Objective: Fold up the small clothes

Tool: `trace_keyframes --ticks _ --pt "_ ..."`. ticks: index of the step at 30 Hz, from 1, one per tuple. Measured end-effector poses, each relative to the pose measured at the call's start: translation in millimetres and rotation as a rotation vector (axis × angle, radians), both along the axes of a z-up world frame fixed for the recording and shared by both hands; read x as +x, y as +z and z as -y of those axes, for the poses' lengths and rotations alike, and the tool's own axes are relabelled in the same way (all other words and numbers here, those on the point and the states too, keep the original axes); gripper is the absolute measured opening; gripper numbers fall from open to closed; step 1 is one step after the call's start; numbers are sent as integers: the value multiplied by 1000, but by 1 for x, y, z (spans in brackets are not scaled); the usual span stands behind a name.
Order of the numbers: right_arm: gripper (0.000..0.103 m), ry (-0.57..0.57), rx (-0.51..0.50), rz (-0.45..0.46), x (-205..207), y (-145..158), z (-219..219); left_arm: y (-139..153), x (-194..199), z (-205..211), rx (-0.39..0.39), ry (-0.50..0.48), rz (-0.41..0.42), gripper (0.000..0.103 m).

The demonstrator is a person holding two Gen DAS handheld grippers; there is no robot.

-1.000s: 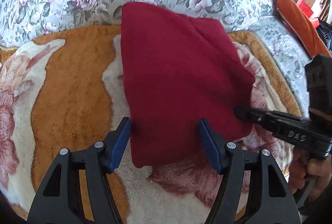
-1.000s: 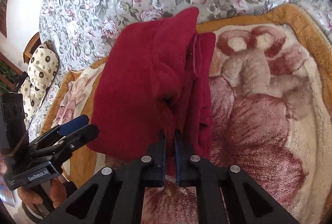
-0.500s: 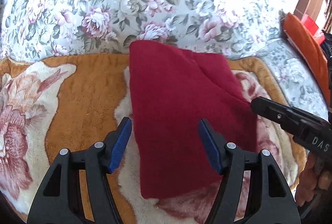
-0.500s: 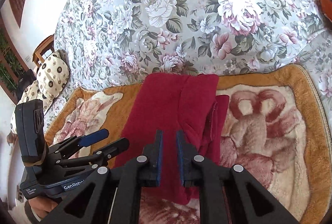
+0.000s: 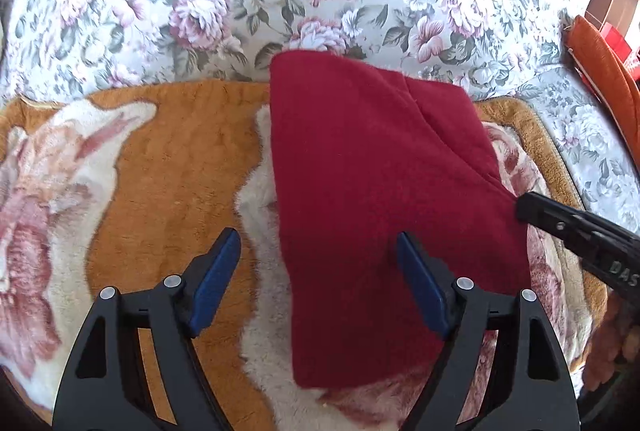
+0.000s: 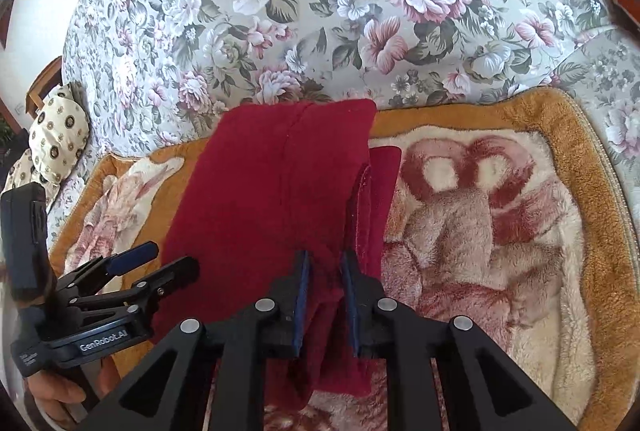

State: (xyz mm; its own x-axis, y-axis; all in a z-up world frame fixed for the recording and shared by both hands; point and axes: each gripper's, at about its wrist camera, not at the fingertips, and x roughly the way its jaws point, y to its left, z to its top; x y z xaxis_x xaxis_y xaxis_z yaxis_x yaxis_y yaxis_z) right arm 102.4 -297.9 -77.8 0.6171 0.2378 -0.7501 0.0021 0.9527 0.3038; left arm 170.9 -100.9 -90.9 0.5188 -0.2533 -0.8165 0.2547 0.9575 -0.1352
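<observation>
With the folded red garment (image 5: 380,207) lying mid-frame on the plush blanket (image 5: 168,167), the left gripper (image 5: 320,283) has just spread wide and the right gripper (image 6: 325,305) has just parted slightly, both empty, so the fold looks released and moving on probably comes next.

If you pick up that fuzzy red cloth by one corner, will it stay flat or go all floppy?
Probably floppy: the folded dark red fleece garment shows soft folds and loose layers along its right edge, so it would likely droop and unfold. It looks light. Its fuzzy surface on the plush orange and cream blanket suggests it would drag rather than slide.
</observation>
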Motion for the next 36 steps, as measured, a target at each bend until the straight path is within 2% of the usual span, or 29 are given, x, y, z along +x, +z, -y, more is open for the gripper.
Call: trace_keyframes --ticks 3,5,6,8,10,15,18,20,21,23,28,33,36 --pt "14 5 4 30 -20 14 -11 10 -12 -8 -6 12 19 81" --pt "14 19 18 23 -28 11 -19 11 -18 -13 -7 17 15 81" --pt "14 23 10 5 -29 5 -24 9 -22 -14 0 19 9 81" --pt "14 12 -63 -104 -25 -20 -34 5 -27 -15 11 20 -7 81" --pt "14 39 -70 -181 -23 -40 -40 2 -31 -16 21 18 -31 81" --pt "15 0 -16 -104 -39 -12 -32 10 -44 -22 29 9 -8 81" --pt "18 -13 -19 -64 -44 6 -29 18 -46 -31 2 33 3 81" --pt "27 -39 -16 -31 -46 14 -26 23 -45 -36 -12 43 7 81" --pt "35 -59 -11 -19 -45 17 -22 24 -43 -39 -17 48 8 81" --pt "39 -94 0 -6 -42 18 -18 24 -37 -46 -30 67 0 81" --pt "39 -127 35 -29 -13 6 -9 12 -15 -52 -76 97 -49 81" --pt "40 -127 25 -91 23 -27 0 0 6 -42 -111 106 -80 81" --pt "44 -108 82 -90 24 -41 8 -3 14 -33 -120 90 -75 81"
